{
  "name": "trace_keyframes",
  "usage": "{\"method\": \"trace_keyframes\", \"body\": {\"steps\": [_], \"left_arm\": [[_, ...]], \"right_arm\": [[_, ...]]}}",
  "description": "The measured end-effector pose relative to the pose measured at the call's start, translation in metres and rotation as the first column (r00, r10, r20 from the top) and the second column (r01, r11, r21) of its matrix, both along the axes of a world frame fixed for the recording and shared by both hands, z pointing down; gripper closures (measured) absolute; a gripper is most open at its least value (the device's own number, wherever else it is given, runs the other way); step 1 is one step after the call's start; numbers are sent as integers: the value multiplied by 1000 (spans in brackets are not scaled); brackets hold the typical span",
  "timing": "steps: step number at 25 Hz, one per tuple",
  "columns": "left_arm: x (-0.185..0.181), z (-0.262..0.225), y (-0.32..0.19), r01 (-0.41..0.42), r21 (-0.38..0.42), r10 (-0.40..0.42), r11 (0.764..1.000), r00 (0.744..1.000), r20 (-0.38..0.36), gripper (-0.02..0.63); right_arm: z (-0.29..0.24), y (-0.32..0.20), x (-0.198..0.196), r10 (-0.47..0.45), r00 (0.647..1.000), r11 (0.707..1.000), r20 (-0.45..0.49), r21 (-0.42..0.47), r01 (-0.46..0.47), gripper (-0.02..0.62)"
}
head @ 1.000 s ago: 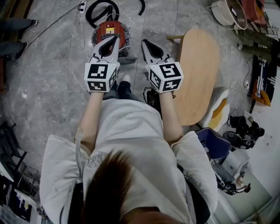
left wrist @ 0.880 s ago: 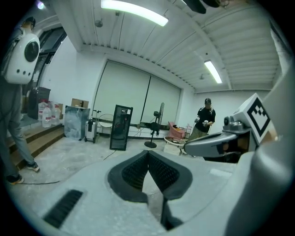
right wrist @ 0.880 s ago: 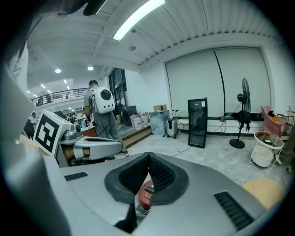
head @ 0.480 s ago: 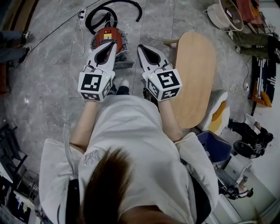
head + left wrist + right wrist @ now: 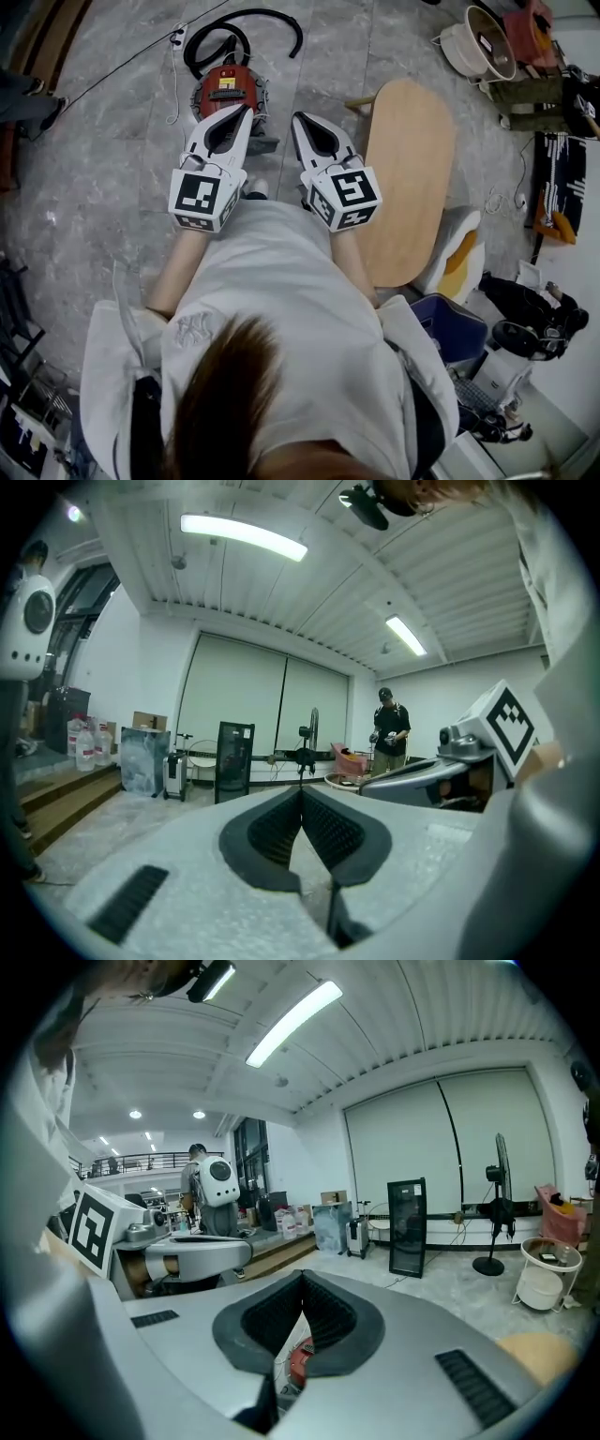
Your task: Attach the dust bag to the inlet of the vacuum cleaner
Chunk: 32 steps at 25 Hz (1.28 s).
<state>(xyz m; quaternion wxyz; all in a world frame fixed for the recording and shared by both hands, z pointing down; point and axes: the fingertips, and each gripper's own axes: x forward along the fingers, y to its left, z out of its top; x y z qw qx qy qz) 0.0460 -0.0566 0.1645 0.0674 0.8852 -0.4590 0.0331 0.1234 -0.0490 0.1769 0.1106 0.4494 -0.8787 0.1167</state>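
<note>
Red vacuum (image 5: 228,86) sits on the grey stone floor (image 5: 112,187) at the upper centre-left of the head view, its black hose (image 5: 246,21) curled along the top edge, and a red sliver of it shows low in the right gripper view, under the jaws. Left tool (image 5: 246,109) and right tool (image 5: 298,117) are held side by side, each with jaws pressed together and empty, the left tip overlapping the vacuum's lower edge. Wooden oval table (image 5: 412,178) stands right of the tools.
</note>
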Motion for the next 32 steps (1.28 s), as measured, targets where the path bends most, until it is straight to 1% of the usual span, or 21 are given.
{"method": "trace_keyframes", "body": {"steps": [5, 12, 20, 32], "left_arm": [[2, -1, 13, 3, 32, -3, 999, 1000, 15, 588], [8, -9, 21, -3, 61, 2, 998, 1000, 18, 588], [10, -3, 21, -10, 66, 8, 998, 1000, 21, 588], [-3, -1, 18, 23, 66, -23, 998, 1000, 10, 588]], "right_arm": [[-3, 4, 19, 37, 999, 999, 3, 27, -38, 594], [-12, 7, 32, 53, 999, 997, -4, 54, -53, 594], [-4, 9, 27, 37, 999, 998, -18, 50, -37, 594], [-3, 4, 20, 19, 999, 999, -32, 50, -17, 594]]}}
